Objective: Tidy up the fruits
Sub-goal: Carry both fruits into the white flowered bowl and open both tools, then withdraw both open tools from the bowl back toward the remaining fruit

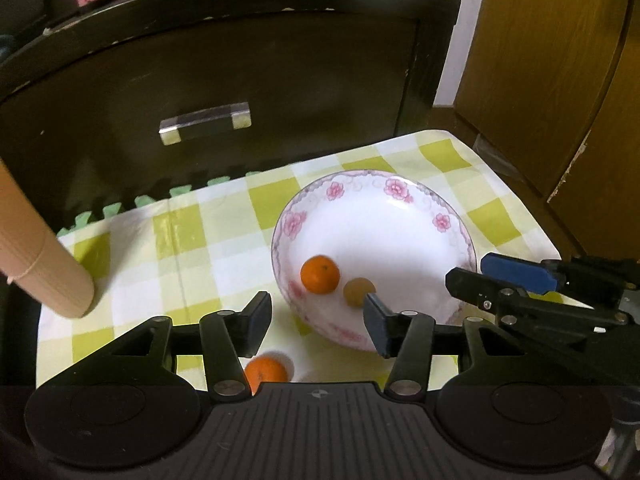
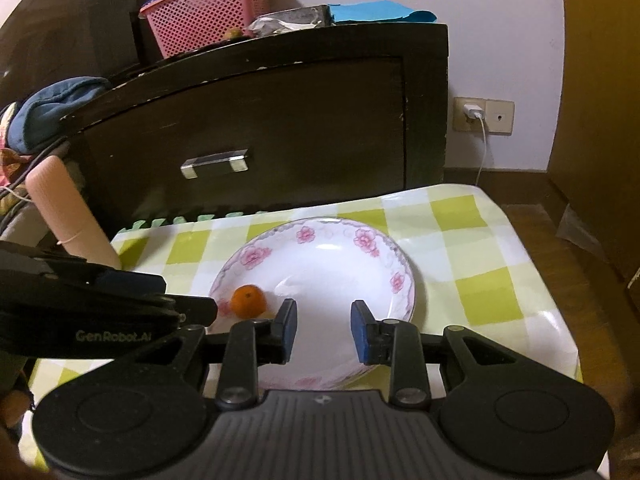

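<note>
1. Lowest in the left wrist view, a second orange point(image 1: 266, 374) lies on the checked tablecloth point(image 1: 188, 264) outside the bowl; the left gripper point(image 1: 318, 320) body cuts off its lower part, and the right wrist view does not show it at all.
2. The left gripper is released, jaws wide apart and holding nothing, poised over the near-left rim of the bowl point(image 1: 400, 188).
3. The right gripper point(image 2: 324, 330) is likewise spread and empty, hanging over the bowl's near half.
4. Inside the bowl an orange point(image 1: 320, 274) sits left of centre, above and between the left gripper's fingertips; in the right wrist view it point(image 2: 248, 300) lies left of the right gripper's left finger.
5. A small yellowish fruit point(image 1: 358, 291) beside it is partly hidden by a finger; its kind is unclear.
6. Farther back, at upper left, a pink basket point(image 2: 208, 12) tops the dark cabinet point(image 2: 280, 128).
</note>
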A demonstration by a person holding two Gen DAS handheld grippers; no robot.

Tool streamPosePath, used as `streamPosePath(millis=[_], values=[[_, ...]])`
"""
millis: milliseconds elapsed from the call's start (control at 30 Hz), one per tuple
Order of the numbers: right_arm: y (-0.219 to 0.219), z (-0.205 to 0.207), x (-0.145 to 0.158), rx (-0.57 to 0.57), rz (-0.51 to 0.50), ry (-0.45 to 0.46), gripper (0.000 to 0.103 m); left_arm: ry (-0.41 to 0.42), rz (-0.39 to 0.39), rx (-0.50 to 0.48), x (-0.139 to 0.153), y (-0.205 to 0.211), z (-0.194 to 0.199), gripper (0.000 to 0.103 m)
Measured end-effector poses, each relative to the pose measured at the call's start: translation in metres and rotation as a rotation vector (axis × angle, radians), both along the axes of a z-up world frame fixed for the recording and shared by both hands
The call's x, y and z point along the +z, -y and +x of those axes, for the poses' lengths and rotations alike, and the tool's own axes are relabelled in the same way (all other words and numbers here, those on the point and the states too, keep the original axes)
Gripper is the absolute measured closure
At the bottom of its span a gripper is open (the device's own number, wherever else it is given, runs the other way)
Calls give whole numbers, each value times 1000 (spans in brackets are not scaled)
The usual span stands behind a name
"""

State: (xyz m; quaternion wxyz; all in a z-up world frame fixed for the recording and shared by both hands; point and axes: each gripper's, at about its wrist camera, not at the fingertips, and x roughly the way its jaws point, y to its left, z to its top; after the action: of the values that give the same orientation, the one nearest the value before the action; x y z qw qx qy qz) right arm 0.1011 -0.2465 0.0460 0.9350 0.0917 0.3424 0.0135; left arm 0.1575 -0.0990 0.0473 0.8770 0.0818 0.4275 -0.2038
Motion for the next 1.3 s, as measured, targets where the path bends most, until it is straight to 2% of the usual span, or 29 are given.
streamPosePath(millis=[467, 1300], values=[[-17, -37, 1, 10, 28, -13, 74, 2, -13, -12, 7, -13, -36, 41], [-46, -73, -8, 34, 43, -73, 74, -1, 8, -5, 3, -39, -80, 42]])
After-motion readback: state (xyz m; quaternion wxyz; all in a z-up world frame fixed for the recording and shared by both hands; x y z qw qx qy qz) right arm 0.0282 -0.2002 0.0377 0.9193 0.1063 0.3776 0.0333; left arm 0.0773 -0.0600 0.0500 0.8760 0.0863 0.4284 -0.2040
